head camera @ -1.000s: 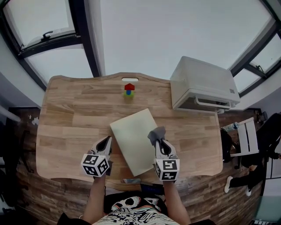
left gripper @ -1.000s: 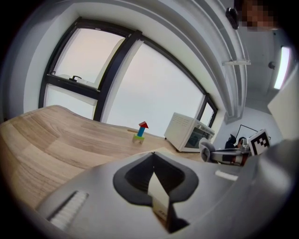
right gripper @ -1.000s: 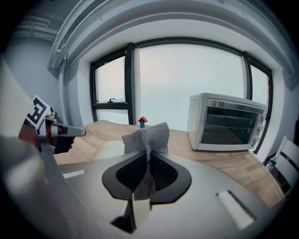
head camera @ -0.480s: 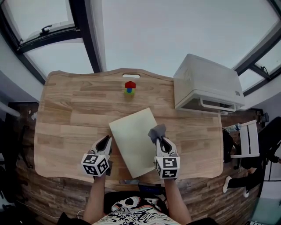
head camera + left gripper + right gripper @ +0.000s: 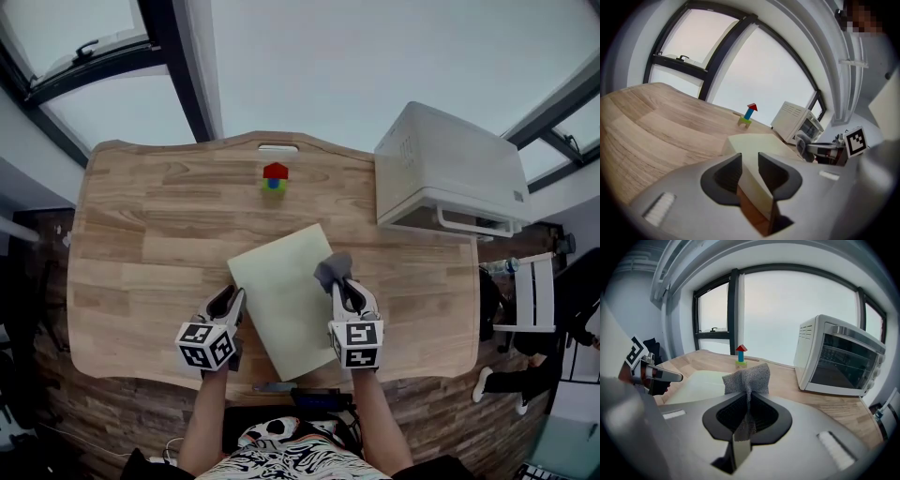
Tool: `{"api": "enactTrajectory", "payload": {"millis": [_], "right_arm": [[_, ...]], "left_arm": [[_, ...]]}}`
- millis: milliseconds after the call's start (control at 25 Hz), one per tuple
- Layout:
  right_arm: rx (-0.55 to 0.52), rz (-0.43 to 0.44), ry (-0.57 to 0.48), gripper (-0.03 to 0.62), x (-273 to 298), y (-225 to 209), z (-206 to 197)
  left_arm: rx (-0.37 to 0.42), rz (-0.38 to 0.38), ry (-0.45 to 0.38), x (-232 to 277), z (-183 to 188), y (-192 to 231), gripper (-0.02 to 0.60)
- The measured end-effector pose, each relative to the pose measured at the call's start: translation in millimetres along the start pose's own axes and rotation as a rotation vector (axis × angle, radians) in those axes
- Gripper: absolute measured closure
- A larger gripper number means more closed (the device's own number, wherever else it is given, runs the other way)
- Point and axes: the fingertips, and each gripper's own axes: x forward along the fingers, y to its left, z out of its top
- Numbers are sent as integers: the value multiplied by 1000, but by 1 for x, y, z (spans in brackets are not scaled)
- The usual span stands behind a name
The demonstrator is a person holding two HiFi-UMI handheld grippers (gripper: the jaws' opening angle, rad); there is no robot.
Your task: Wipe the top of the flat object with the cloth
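Wooden table [image 5: 141,234]: one
Cream flat board [image 5: 281,291]: one
Grey cloth [image 5: 333,270]: one
Toy blocks [image 5: 274,178]: three, stacked, at the board's 12 o'clock
Toaster oven [image 5: 450,169]: one, at 2 o'clock
White chair [image 5: 530,291]: one
Grippers: two, the left gripper [image 5: 230,296] with jaws opening round the board's edge, and the right gripper [image 5: 342,287]

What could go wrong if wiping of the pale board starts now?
1. The left tool has its jaws opening at the edge of the pale cream flat board, so it looks unheld; it may slide on the wooden table during wiping.
2. The right tool pinches the grey knitted cloth in a small bunch, so little fabric may touch the board.
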Motion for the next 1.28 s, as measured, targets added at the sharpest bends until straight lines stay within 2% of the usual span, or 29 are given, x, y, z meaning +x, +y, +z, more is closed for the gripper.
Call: {"api": "enactTrajectory", "payload": {"millis": [200,600,800,1040,1280], "right_arm": [[-30,9,12,572,21,-6,5],[-78,64,52,572,52,-3,0],[-92,85,65,572,62,0,-1],[-122,120,124,572,73,4,-3],[-159,128,140,572,80,9,2]], "left_arm": [[-16,18,28,10,-8,2,426],[-56,5,25,12,-12,3,426],[-102,5,17,11,-12,6,426],[-95,13,6,11,-12,6,423],[-114,11,-4,11,-13,6,423]]}}
